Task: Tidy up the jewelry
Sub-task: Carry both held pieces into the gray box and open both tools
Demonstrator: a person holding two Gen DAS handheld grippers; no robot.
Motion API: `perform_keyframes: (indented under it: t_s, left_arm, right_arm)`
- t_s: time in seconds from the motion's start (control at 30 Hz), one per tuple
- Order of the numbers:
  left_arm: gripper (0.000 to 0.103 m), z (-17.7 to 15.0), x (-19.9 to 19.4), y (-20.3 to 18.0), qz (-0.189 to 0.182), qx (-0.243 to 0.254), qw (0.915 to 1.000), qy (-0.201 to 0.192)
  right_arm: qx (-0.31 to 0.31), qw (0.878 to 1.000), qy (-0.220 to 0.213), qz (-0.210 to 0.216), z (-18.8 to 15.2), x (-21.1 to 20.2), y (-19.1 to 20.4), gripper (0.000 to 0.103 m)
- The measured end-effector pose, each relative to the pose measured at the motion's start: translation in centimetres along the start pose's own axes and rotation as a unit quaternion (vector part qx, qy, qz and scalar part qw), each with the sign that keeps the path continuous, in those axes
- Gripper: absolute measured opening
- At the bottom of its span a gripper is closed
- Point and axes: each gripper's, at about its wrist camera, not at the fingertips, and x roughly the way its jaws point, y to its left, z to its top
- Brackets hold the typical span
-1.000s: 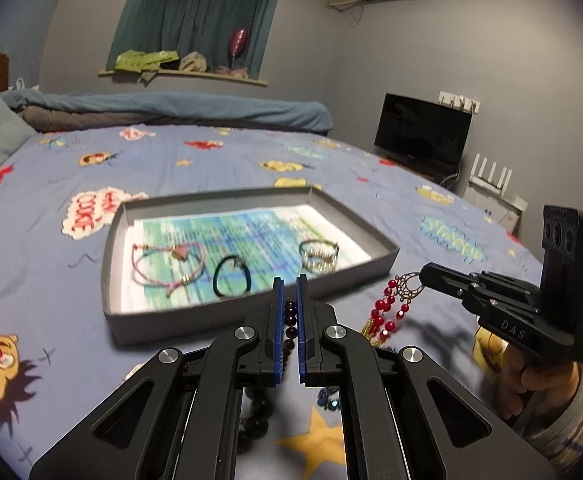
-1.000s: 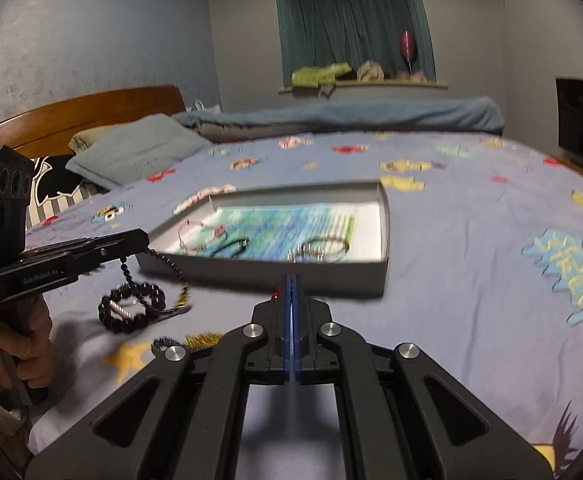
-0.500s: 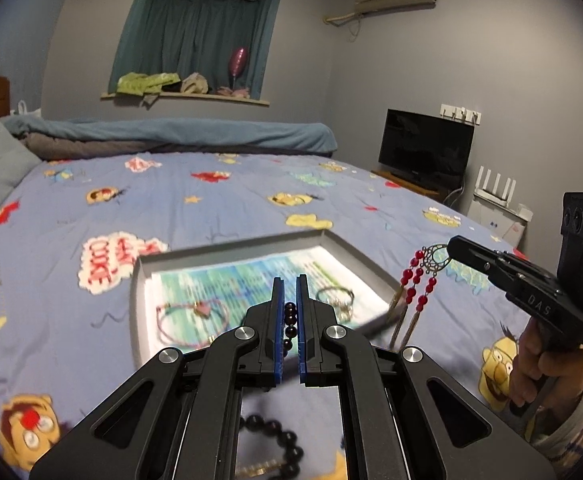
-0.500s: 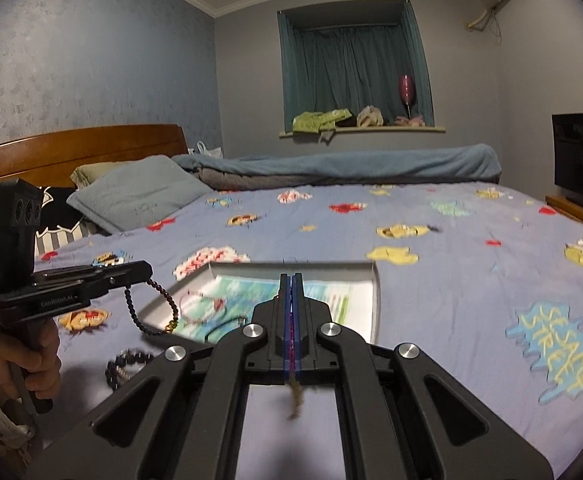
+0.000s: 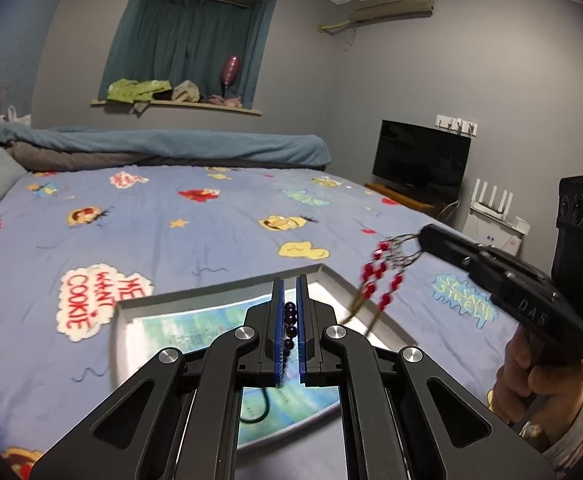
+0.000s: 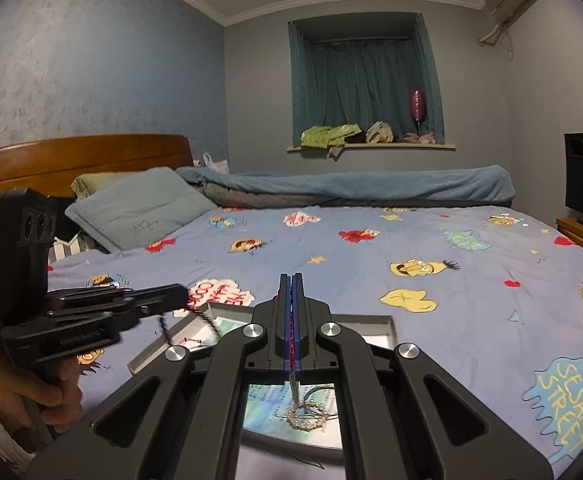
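My left gripper [image 5: 289,284] is shut on a dark bead bracelet [image 5: 290,322], held above the grey tray [image 5: 179,304]; it also shows in the right wrist view [image 6: 185,296] with the beads [image 6: 163,326] hanging below. My right gripper [image 6: 291,280] is shut on a red bead pendant, seen in the left wrist view [image 5: 421,236] with its red beads [image 5: 379,280] swinging over the tray's right rim. In the tray [image 6: 375,322] lie a pearl bracelet [image 6: 307,416] and a black band [image 5: 261,410].
The tray sits on a blue cartoon-print bedsheet [image 5: 171,220]. A pillow [image 6: 135,208] and wooden headboard [image 6: 51,160] are at the left, rolled bedding [image 5: 151,148] at the far side. A TV [image 5: 421,156] stands at the right.
Both grippers have lifted from beside the tray's front and moved forward over it, carrying their jewelry. The tray now lies beneath the fingers; the red pendant swings.
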Motion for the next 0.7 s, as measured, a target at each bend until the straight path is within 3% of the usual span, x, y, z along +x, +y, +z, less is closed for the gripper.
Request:
perform_keyframes:
  t_s: [0.27, 0.43, 0.5, 0.53, 0.57, 0.63, 0.7]
  left_arm:
    - [0.006, -3.2, 5.8, 0.3, 0.015, 0.011, 0.9963, 0.084]
    - [0.007, -4.5, 6.5, 1.6, 0.034, -0.006, 0.9943, 0.101]
    - [0.026, -4.6, 6.1, 1.9, 0.038, -0.012, 0.9949, 0.093]
    - [0.041, -4.6, 5.9, 1.9, 0.042, -0.013, 0.9953, 0.087]
    - [0.047, -4.5, 5.6, 1.9, 0.044, -0.013, 0.9958, 0.08]
    - [0.057, -4.4, 4.8, 1.9, 0.046, -0.013, 0.9968, 0.063]
    - [0.076, -4.2, 4.2, 1.8, 0.051, -0.011, 0.9972, 0.054]
  right_arm:
    - [0.026, 0.994, 0.104, -0.018, -4.3, 6.0, -2.3, 0.001]
    - [0.052, 0.991, 0.121, -0.02, -5.5, 6.6, -3.7, 0.001]
    - [0.054, 0.991, 0.121, -0.02, -5.7, 6.5, -3.8, 0.001]
    - [0.055, 0.991, 0.122, -0.021, -5.8, 6.4, -3.8, 0.004]
    - [0.056, 0.991, 0.123, -0.023, -5.9, 6.3, -3.7, 0.008]
    - [0.053, 0.992, 0.115, -0.023, -6.0, 5.9, -3.6, 0.032]
    - [0.047, 0.993, 0.103, -0.025, -5.9, 5.2, -3.5, 0.048]
